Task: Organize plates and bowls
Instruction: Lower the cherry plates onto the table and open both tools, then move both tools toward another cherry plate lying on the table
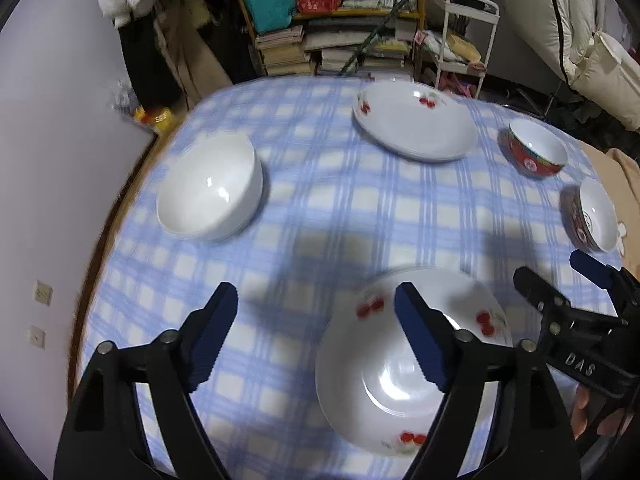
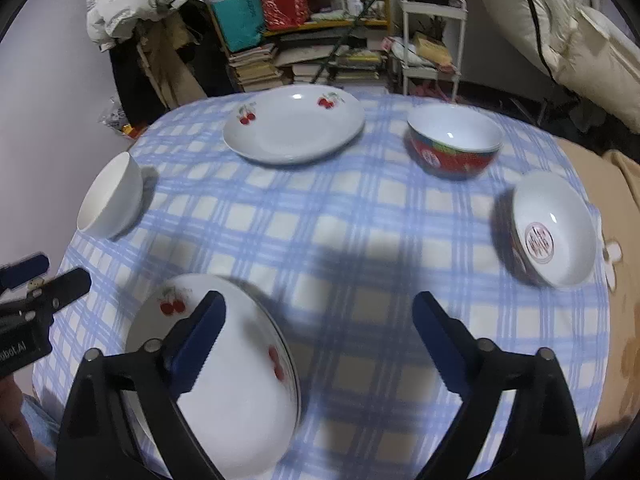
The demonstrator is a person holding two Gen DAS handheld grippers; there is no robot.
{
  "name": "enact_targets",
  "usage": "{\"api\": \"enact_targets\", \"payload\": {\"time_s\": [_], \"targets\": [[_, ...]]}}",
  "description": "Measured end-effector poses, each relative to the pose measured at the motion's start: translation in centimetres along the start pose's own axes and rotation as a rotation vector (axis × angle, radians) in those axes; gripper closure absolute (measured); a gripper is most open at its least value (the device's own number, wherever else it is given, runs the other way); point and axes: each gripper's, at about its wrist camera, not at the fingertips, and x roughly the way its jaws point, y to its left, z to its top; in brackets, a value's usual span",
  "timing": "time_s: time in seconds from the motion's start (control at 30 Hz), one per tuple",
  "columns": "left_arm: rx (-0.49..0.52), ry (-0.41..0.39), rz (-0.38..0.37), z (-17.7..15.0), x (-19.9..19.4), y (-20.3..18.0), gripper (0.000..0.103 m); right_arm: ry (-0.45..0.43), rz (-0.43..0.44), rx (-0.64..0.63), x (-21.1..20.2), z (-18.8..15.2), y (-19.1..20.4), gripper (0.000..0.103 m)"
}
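A round table is wearing a blue-and-white checked tablecloth [image 2: 360,248], and the dishes are sitting spread around it. The left gripper [image 1: 316,328] is hovering with its jaws standing wide and nothing between them; its right finger is crossing in front of the near cherry plate [image 1: 384,396], which is lying on the cloth at the near edge. The right gripper [image 2: 320,340] is likewise gaping wide and holding nothing, its left finger overlapping that same plate from the other side.

A second cherry-printed plate [image 2: 294,124] is resting at the far side. A plain white bowl [image 1: 210,188] is sitting at the left. 2 red patterned bowls are standing to the right: the farther one [image 2: 454,146] is showing a white character medallion on its outside, and the nearer one [image 2: 554,230] is showing a red round character mark inside its base; neither is readable.

The letters "DAS" are showing on the right gripper's body in the left view, and "obot.AI", cut off, on the left gripper's body in the right view.
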Motion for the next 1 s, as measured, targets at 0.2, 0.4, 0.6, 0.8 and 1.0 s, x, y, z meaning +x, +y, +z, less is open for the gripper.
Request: {"api": "enact_targets", "payload": {"time_s": [0.2, 0.4, 0.6, 0.8, 1.0], "targets": [[-0.023, 0.001, -0.011, 3.5, 1.6, 0.4, 0.020, -0.027, -0.028, -0.067, 1.4, 2.9, 1.0, 0.002], [-0.045, 0.007, -0.009, 7.3, 4.2, 0.8, 0.020, -0.037, -0.083, -0.124, 3.5, 6.9, 1.1, 0.002], [-0.075, 0.009, -0.005, 11.4, 7.0, 1.0, 0.020, -0.060, -0.036, -0.118, 4.8, 11.0, -0.2, 0.002], [-0.137, 0.030, -0.045, 14.7, 10.1, 1.3, 0.020, -0.079, -0.055, -0.119, 6.9, 15.6, -1.7, 0.002], [-0.171, 0.097, -0.076, 16.5, 13.0, 0.7, 0.020, -0.049, -0.038, -0.103, 9.2, 18.7, -3.5, 0.003]]}}
